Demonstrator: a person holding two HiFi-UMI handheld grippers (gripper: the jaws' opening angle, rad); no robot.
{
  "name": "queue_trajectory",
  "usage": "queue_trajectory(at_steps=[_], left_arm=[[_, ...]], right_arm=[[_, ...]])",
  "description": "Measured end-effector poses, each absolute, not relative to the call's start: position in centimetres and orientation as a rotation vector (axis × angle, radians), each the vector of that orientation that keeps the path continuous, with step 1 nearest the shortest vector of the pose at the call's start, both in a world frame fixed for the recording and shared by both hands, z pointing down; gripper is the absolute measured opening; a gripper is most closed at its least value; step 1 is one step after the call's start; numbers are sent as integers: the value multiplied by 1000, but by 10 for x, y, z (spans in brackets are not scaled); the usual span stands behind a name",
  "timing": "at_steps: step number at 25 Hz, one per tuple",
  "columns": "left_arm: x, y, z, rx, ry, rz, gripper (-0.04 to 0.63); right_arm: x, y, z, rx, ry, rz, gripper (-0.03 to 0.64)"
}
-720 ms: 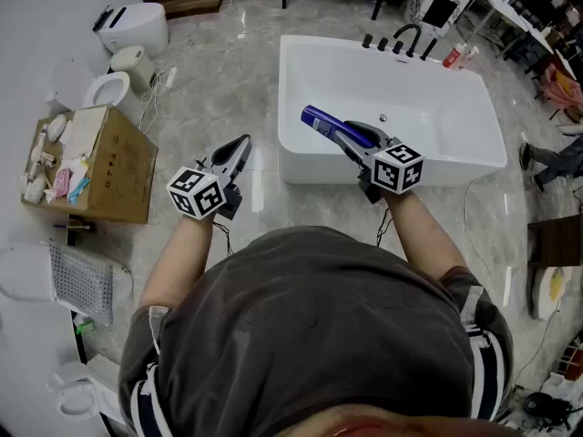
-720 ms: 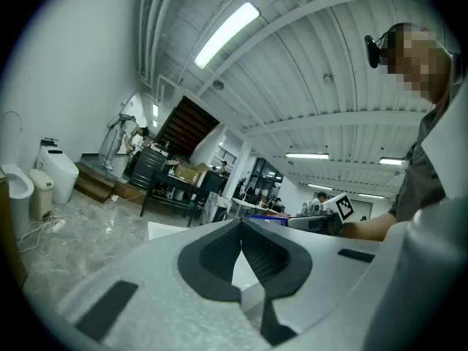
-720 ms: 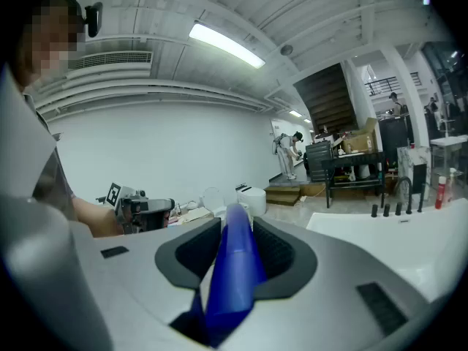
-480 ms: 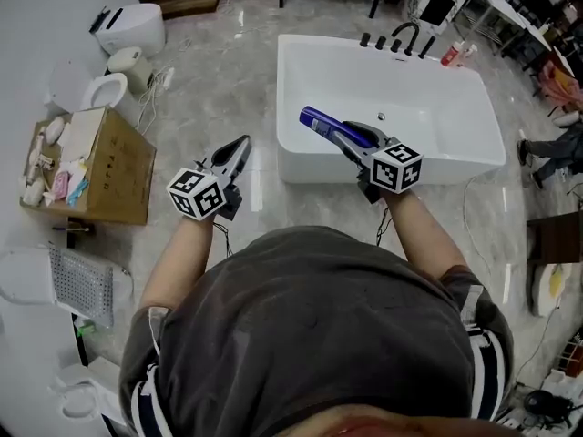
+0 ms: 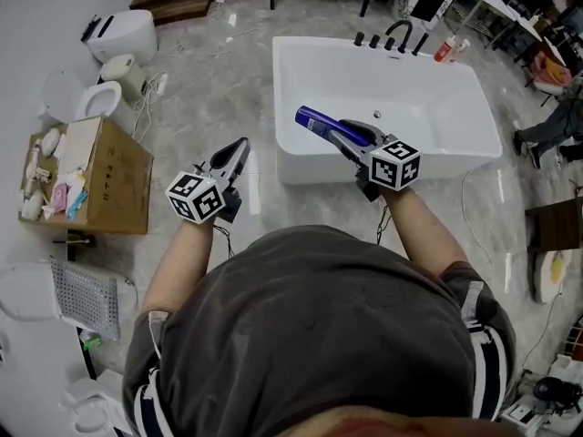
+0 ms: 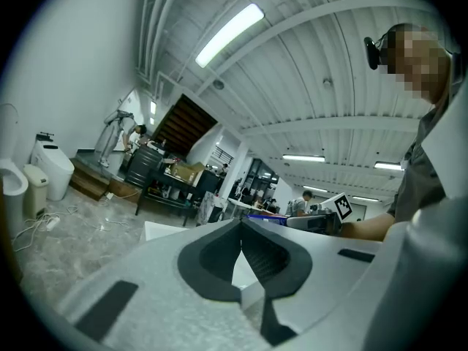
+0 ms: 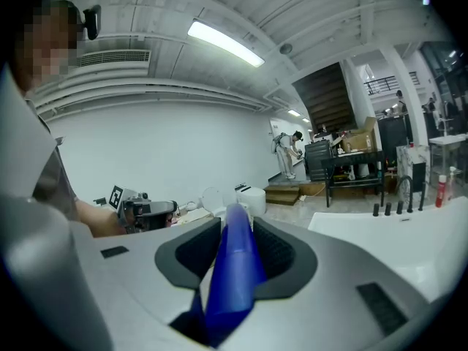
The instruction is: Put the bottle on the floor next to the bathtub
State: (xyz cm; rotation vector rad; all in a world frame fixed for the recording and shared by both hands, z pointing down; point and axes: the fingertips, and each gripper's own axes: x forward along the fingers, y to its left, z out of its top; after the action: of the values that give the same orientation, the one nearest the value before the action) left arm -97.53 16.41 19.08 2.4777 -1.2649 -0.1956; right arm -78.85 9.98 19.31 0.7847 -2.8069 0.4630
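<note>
The bottle, blue and slender, is pinched near one end by the right tongs. Its free end appears to jut over the near left corner of the bathtub. The left tongs are pressed together on nothing, above the floor beside the tub. Gripped so far from its middle, the bottle could swivel or slip. Released here, it would likely drop into the tub rather than onto the floor.

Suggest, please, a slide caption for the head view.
The right claw holds a blue bottle above the white bathtub; the left claw, shut and empty, hangs over the floor.
</note>
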Motion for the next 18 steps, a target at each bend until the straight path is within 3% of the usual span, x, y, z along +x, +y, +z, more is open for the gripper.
queue_trajectory(at_steps=[10, 18], left_arm=[[-1011, 167, 201, 2582, -1161, -118, -3], [-938, 150, 214, 2614, -1131, -57, -3]], right_arm=[[-823, 112, 182, 843, -2805, 493, 129], [-758, 89, 189, 842, -2834, 522, 129]])
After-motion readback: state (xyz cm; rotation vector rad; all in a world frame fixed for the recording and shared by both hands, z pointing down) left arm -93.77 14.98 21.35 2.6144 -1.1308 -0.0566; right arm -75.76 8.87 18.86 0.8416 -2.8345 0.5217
